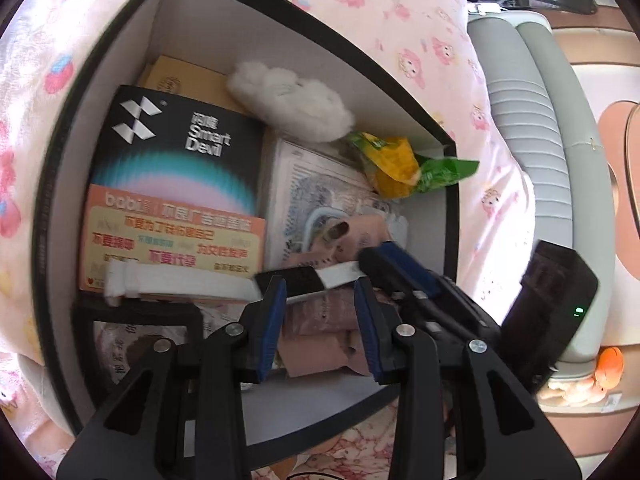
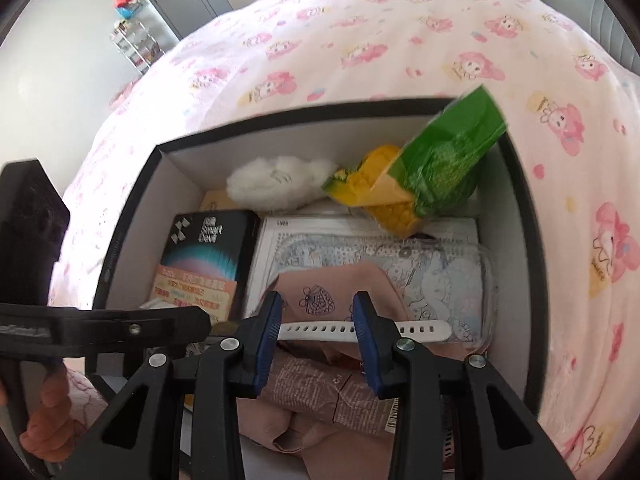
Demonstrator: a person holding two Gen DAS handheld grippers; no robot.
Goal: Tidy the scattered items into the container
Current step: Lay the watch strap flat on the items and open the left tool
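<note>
A black-rimmed box [image 1: 42, 208] [image 2: 128, 220] stands on the bed, partly filled. A watch with a black face [image 1: 296, 280] and a white holed strap [image 2: 420, 327] lies across pink packets [image 2: 332, 292] inside. My left gripper [image 1: 320, 284] hangs over the face with its jaws apart and only packets in the gap. My right gripper [image 2: 318, 298] is just right of it. The strap runs crosswise under its parted fingers and no pad presses on it. A green and yellow snack bag [image 2: 440, 160] leans in the far right corner.
Also in the box are a black "Smart Devil" carton [image 1: 180, 152], an orange card [image 1: 172, 240], a white fluffy toy [image 2: 276, 180] and a printed clear pouch [image 2: 440, 268]. A pink cartoon quilt [image 2: 360, 48] surrounds the box. A grey padded headboard [image 1: 532, 160] rises to the right.
</note>
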